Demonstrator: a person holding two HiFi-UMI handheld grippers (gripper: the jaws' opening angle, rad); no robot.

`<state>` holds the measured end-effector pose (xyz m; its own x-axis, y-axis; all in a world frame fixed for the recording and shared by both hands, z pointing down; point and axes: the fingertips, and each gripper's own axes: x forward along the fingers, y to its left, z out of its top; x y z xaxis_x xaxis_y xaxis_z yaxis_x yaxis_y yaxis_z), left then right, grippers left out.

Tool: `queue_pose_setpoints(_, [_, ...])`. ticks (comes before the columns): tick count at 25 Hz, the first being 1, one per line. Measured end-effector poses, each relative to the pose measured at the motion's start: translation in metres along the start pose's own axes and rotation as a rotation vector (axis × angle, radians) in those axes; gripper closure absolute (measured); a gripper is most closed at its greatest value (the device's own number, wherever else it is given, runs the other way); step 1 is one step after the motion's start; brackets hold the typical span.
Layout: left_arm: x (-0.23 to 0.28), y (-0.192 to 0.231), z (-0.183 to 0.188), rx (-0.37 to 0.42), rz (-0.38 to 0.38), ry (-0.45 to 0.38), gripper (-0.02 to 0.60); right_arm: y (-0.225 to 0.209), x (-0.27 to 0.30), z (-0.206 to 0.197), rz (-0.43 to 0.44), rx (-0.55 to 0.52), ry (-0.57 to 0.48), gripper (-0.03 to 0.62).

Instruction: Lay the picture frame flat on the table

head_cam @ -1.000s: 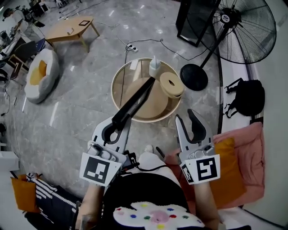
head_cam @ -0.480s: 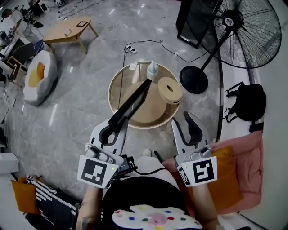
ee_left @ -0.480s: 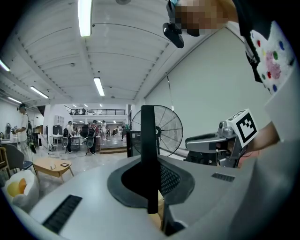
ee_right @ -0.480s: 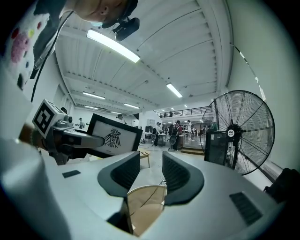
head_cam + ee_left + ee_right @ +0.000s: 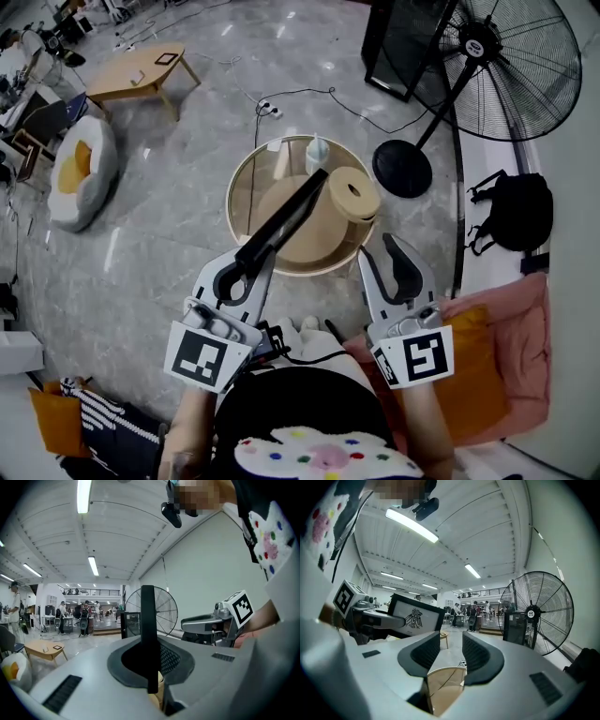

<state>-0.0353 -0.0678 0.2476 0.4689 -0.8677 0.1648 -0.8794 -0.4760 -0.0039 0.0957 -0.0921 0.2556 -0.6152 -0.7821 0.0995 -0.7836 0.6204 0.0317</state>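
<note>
One picture frame (image 5: 286,214), two tongs (image 5: 247,262) (image 5: 385,249), one table (image 5: 251,186).

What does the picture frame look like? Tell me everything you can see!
The rectangular picture frame has a thin black border around a white picture with a black bird drawing. It looks flat and stiff. It is not lying down yet: it stands on its edge in the air, reaching out over the round glass-topped wooden table. The fingers of the left gripper squeeze its near end. Whether its far end touches anything, I cannot tell.
</note>
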Motion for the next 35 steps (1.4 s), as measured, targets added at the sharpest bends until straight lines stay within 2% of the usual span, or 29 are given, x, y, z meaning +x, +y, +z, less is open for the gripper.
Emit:
queue_pose_setpoints(6, [0.005,0.01,0.008,-0.013,-0.069,-0.012,0.557,0.0,0.012,0.011,-0.013,0.002,-0.018,0.45])
queue_pose_setpoints(11, [0.009,0.013,0.008,-0.029,-0.153,-0.018,0.557,0.012,0.022,0.015,0.028,0.0,-0.029,0.439])
queue_pose_setpoints(19, [0.01,0.009,-0.001,-0.093,-0.31,-0.006,0.557,0.018,0.04,0.009,0.066,0.057,-0.016,0.424])
queue_pose_setpoints(28, [0.007,0.007,-0.007,-0.186,-0.438,-0.003,0.557,0.025,0.052,0.0,0.107,0.107,0.002,0.424])
queue_pose_setpoints(35, [0.008,0.006,-0.002,-0.235,-0.515,-0.06,0.557,0.027,0.054,-0.006,0.167,0.146,0.014,0.424])
